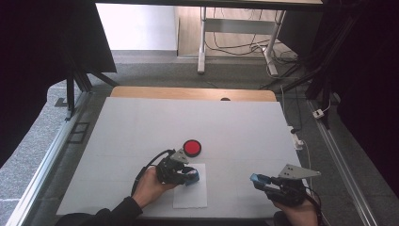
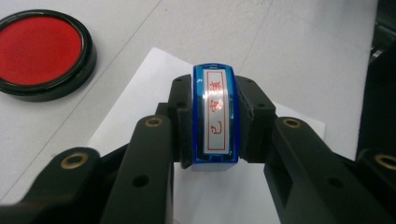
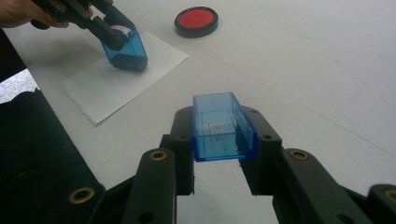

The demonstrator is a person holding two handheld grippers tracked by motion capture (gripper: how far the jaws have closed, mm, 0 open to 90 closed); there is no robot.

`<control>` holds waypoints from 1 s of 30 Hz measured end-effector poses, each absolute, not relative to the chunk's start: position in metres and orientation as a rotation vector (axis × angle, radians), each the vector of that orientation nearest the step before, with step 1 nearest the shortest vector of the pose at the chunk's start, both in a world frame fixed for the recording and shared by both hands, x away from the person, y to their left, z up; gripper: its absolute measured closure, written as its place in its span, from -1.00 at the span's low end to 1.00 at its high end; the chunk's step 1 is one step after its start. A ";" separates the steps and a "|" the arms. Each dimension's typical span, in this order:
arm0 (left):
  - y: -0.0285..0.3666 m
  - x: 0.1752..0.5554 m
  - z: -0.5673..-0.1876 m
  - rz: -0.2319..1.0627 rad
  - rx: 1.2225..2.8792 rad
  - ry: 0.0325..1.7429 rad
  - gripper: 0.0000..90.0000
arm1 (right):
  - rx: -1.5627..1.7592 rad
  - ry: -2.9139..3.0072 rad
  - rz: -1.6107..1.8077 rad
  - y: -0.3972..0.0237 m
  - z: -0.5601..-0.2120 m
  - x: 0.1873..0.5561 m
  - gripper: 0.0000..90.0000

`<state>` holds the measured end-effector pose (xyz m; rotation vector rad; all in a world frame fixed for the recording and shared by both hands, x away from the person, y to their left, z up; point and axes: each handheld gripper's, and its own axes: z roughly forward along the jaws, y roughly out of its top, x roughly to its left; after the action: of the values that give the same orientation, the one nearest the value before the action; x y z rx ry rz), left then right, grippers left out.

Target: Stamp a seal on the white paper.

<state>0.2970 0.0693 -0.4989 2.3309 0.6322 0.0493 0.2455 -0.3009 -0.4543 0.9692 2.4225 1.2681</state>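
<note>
While the table is looked down on from above, these lines hold:
High view, table: a white table (image 1: 141, 127) is seen with a wooden strip along its far edge; wide bare surface is left on the far half and at both sides.
High view, paper: a white sheet (image 1: 190, 197) is laid near the near edge, with a round red ink pad (image 1: 192, 148) just beyond it, apart from it.
High view, left gripper: the left gripper (image 1: 188, 176) is held over the sheet's upper part, clenched on a blue stamp (image 1: 193, 177).
High view, right gripper: the right gripper (image 1: 259, 180) is kept well apart to the right, near the table's front edge, clamped on a blue cap (image 1: 256, 178).
Left gripper view, stamp: a glossy, clear-blue plastic stamp (image 2: 215, 116), with a white label printed in red, is pinched between the black jaws above the sheet (image 2: 140, 102); the pad (image 2: 39, 51) is rimmed in black.
Right gripper view, cap: a hollow, translucent, box-shaped cap (image 3: 222, 128) is gripped by its sides; farther off, the stamp's (image 3: 125, 50) base is seen set on the matte sheet (image 3: 116, 84), well inside its edges.
</note>
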 end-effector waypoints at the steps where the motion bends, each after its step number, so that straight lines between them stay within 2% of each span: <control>1: 0.068 0.297 -0.500 0.048 2.340 0.632 0.57 | 0.969 2.423 1.264 -0.301 -0.454 0.245 0.52; 17: 0.060 0.285 -0.499 0.157 2.377 0.610 0.58 | 0.970 2.426 1.255 -0.300 -0.454 0.245 0.52; 30: 0.072 0.299 -0.505 -0.009 2.282 0.699 0.58 | 0.969 2.427 1.255 -0.301 -0.454 0.245 0.52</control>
<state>0.2993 0.0722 -0.5052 2.2825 0.6993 -0.0086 0.2454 -0.3006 -0.4540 0.9685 2.4268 1.2555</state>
